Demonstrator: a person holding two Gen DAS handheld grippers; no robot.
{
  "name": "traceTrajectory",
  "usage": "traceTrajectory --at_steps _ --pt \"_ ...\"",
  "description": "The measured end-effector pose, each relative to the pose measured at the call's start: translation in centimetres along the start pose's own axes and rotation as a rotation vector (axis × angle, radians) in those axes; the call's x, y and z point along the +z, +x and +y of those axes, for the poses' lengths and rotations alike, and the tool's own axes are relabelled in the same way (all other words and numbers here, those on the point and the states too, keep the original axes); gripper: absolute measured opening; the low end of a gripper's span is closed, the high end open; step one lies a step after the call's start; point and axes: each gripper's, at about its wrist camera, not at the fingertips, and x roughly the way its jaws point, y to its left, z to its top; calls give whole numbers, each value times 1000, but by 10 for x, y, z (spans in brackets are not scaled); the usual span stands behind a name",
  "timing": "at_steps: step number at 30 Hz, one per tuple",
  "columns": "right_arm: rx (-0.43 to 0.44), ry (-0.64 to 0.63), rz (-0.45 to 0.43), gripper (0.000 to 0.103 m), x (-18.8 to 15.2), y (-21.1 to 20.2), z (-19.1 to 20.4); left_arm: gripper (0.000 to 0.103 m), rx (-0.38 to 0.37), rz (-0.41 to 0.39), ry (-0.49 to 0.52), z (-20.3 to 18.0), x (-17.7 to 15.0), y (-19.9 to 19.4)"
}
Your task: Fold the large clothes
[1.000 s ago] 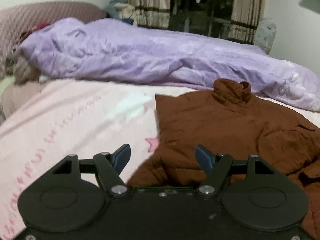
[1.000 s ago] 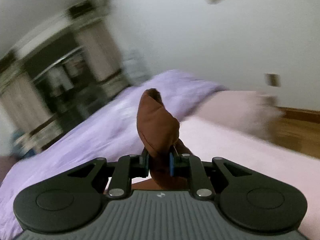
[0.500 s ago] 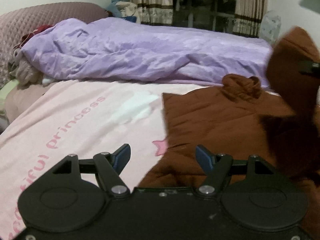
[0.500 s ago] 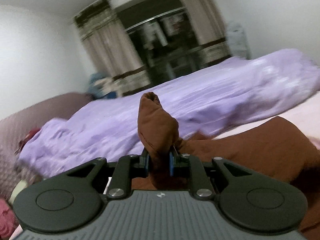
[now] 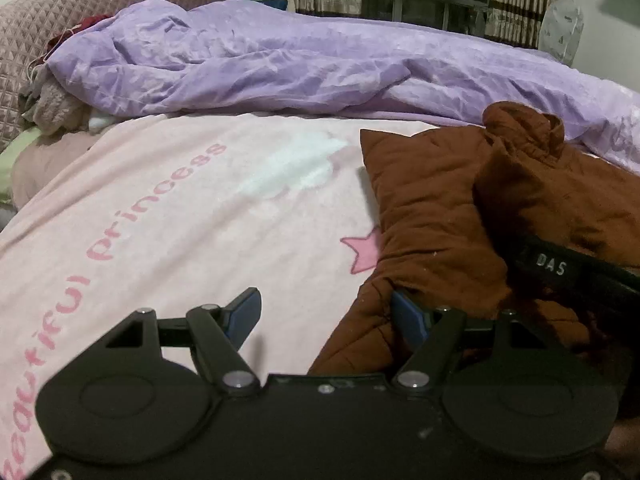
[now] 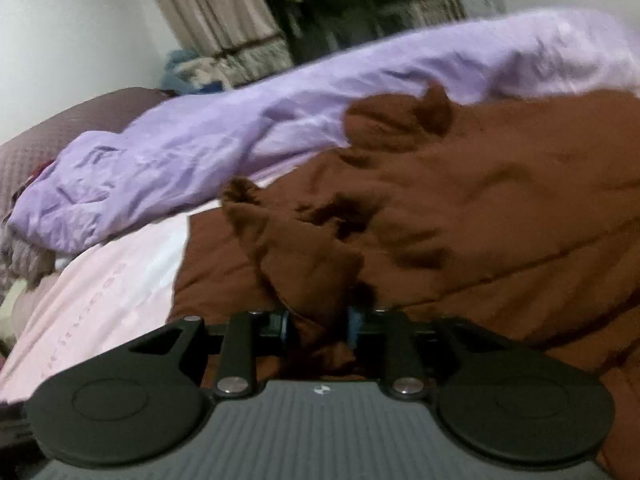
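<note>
Right wrist view: sleeve drop on the brown jacket [image 6: 460,216]

Right gripper [image 6: 316,322] jaws have just been opening, sleeve [image 6: 296,256] loose between them; left gripper [image 5: 326,314] wide, empty. Back out low so the fold stays.

I've swung the right tool [image 6: 316,326] across, laying the brown sleeve [image 6: 296,256] over the jacket [image 5: 432,216]; its jaws have just been opening around the cuff.

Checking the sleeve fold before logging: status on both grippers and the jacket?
Left gripper open, empty, at brown jacket hem. Right gripper jaws just opening, sleeve between them, laid across jacket. Purple duvet behind, clear of the fold.
</note>
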Motion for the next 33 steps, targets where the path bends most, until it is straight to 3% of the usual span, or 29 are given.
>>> traceTrajectory --at_steps 1,2,5,7,12,14,16,18,19,20,21,22,26,28,30,33 --pt "18 -16 4 70 1 -6 2 74 1 1 0 0 1 0" --pt "57 -29 18 76 4 -12 4 73 4 3 -4 -1 3 -2" --pt "146 -3 53 78 16 -37 1 73 -24 -30 -11 -5 15 -18" --pt "177 -31 16 78 29 -67 -6 73 -60 -76 -15 -11 26 -34" --pt "-1 -144 -195 77 61 -133 -47 73 -225 -204 -23 -47 58 -54" --pt "-63 -134 -206 61 70 -131 -71 73 -252 -205 17 -69 64 -39" --pt "-149 -105 -163 31 79 -116 -100 73 -221 -184 67 -92 65 -10" --pt "-226 -75 -100 28 79 -95 -126 73 -149 -133 116 -107 59 22" --pt "-257 -54 -58 20 76 -81 -141 74 -81 -74 156 -114 51 46" --pt "-269 -30 -9 12 69 -68 -158 82 -45 -31 196 -118 44 63" --pt "-251 -10 13 1 62 -59 -170 93 -29 -67 216 -118 32 74" --pt "-222 -4 -35 0 50 -62 -178 95 -11 -112 212 -117 27 72" --pt "-229 -50 16 4 65 -85 -167 91 -1 -89 194 -114 54 55" --pt "-259 -100 -26 30 84 -95 -153 91 -13 -126 181 -120 78 42" --pt "-292 -129 -96 37 101 -92 -141 91 -35 -167 164 -129 97 40" --pt "-279 -127 -139 33 119 -75 -130 91 -99 -208 101 -145 115 55"
